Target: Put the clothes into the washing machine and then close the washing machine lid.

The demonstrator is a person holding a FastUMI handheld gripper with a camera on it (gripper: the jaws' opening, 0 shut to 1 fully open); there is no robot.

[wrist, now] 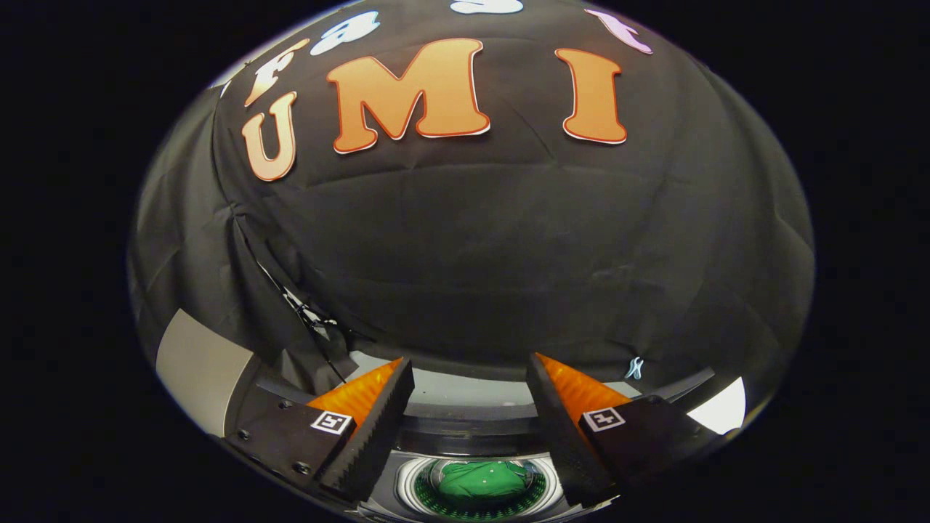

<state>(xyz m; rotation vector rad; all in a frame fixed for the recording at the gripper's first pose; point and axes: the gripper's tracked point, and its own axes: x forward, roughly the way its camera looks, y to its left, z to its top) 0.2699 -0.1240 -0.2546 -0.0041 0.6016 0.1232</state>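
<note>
- We see our gripper with fingers spread wide and nothing between them, so the gap ahead is free.
- Below the fingers, the washing machine drum mouth stands uncovered; the green clothes lie down inside it.
- Beyond the fingertips the black cloth wall closes off the way forward.

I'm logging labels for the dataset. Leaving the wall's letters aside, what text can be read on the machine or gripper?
None readable.
Gripper, fingers open over the washing machine: a square coded marker on each finger, no words.
Small blue mark on the wall: too small to read.
</note>
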